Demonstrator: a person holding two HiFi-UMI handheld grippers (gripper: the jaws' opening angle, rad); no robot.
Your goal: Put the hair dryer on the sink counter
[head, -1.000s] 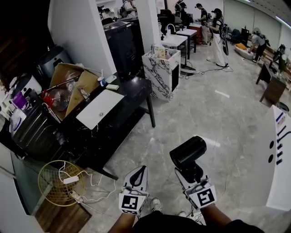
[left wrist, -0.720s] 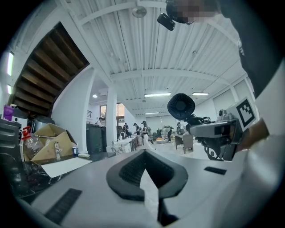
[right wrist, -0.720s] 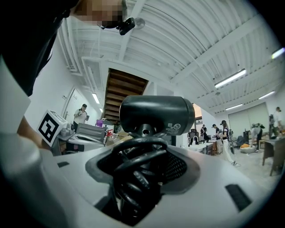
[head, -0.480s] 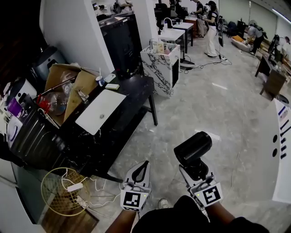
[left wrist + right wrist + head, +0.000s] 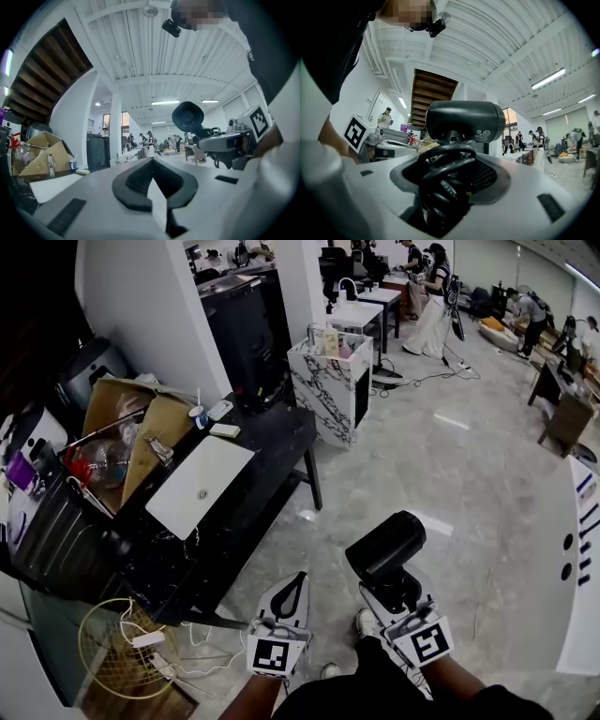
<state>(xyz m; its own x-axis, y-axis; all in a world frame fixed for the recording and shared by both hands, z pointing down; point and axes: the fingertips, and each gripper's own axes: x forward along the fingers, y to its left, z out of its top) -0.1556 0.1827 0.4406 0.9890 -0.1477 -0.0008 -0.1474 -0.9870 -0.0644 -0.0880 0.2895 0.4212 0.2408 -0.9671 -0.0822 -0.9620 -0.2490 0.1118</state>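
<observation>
A black hair dryer (image 5: 385,546) stands upright in my right gripper (image 5: 392,591), which is shut on its handle and coiled cord. In the right gripper view its barrel (image 5: 465,121) lies crosswise above the jaws, with the cord (image 5: 440,180) bunched between them. My left gripper (image 5: 295,581) is beside it on the left, shut and holding nothing; its pads meet at a point (image 5: 151,162). From the left gripper view the hair dryer (image 5: 187,116) shows end-on at the right. Both grippers are level over the grey floor. A white counter with a faucet (image 5: 360,311) stands far ahead.
A black table (image 5: 277,439) at the left carries a white laptop (image 5: 199,486) and a cardboard box (image 5: 141,418). A fan (image 5: 114,652) and cables lie on the floor below it. A marble-patterned cabinet (image 5: 330,381) is ahead, people (image 5: 433,296) behind it, a white panel (image 5: 577,577) at the right.
Both grippers have travelled across the floor together with the person, and the table and cabinet have shifted in view. The hair dryer stays in the right gripper; the left stays shut.
</observation>
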